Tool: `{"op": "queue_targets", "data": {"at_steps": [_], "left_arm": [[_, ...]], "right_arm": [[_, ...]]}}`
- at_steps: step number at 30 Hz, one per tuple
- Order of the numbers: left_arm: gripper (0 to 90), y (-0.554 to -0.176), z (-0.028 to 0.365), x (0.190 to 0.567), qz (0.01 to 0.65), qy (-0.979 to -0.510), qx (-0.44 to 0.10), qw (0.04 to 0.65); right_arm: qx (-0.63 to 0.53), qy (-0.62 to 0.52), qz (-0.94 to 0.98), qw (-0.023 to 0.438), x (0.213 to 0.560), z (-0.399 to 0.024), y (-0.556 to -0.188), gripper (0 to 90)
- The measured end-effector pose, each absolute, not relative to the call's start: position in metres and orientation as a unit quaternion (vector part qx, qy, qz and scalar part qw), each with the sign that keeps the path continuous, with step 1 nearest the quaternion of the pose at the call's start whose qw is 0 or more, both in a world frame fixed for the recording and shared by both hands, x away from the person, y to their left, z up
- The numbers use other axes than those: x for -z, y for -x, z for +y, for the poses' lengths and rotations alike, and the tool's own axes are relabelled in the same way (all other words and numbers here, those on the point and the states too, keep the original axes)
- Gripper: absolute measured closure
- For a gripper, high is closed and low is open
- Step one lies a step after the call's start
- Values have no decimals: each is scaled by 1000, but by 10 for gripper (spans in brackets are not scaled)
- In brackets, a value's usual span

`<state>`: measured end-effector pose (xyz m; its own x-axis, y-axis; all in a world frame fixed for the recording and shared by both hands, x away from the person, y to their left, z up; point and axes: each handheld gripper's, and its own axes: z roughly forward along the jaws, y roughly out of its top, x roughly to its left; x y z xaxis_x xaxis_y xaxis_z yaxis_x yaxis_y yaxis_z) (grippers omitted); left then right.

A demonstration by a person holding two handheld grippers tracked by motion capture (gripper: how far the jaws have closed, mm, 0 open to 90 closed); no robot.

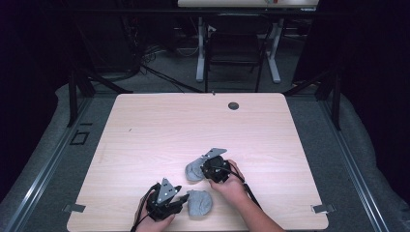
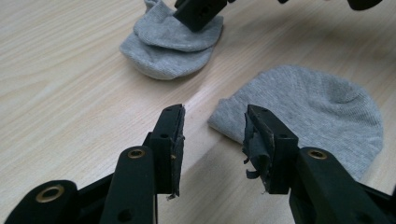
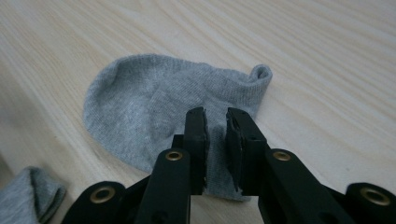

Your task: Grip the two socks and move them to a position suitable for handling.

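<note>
As right gripper [image 3: 215, 122] nips sock [image 3: 140, 107] — flat

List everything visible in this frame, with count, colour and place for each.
socks: 2, grey. Far sock lies on the table under the right gripper; near sock lies at the front edge beside the left gripper.
table: 1, light wood, centre, with a dark round hole near its far edge.
desk legs: white, on the floor beyond the table.
left gripper: 1, black, jaws open over bare wood just short of the near sock's edge.
right gripper: 1, black, jaws narrowly apart, straddling a fold of the far sock.
hands: 2, at the bottom edge.
</note>
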<state>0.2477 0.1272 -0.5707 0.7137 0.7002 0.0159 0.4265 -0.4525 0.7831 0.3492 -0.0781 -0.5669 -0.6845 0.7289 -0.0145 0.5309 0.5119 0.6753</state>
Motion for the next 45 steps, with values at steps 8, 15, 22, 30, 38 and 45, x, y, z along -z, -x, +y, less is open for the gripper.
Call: {"op": "queue_targets", "data": {"at_steps": [8,15,22,30,38,45], "left_arm": [[575,-248,127,571,338,-835,-174,398],[575,-248,127,571,339,-835,-173,398],[580,-246,125,571,335,-837,-171,398],[635,-242,117,572,326,-844,-161,395],[671,-239,105,574,314,-854,-158,384],[693,-246,105,581,320,-854,-167,376]], "right_arm": [[-336,-401,840,144,572,-78,-344,778],[-318,-436,826,162,570,-74,-328,770],[-331,-441,816,174,566,-79,-321,700],[-366,-406,826,138,556,-102,-295,735],[-374,-385,836,118,547,-121,-270,758],[-389,-386,830,109,542,-133,-258,767]]}}
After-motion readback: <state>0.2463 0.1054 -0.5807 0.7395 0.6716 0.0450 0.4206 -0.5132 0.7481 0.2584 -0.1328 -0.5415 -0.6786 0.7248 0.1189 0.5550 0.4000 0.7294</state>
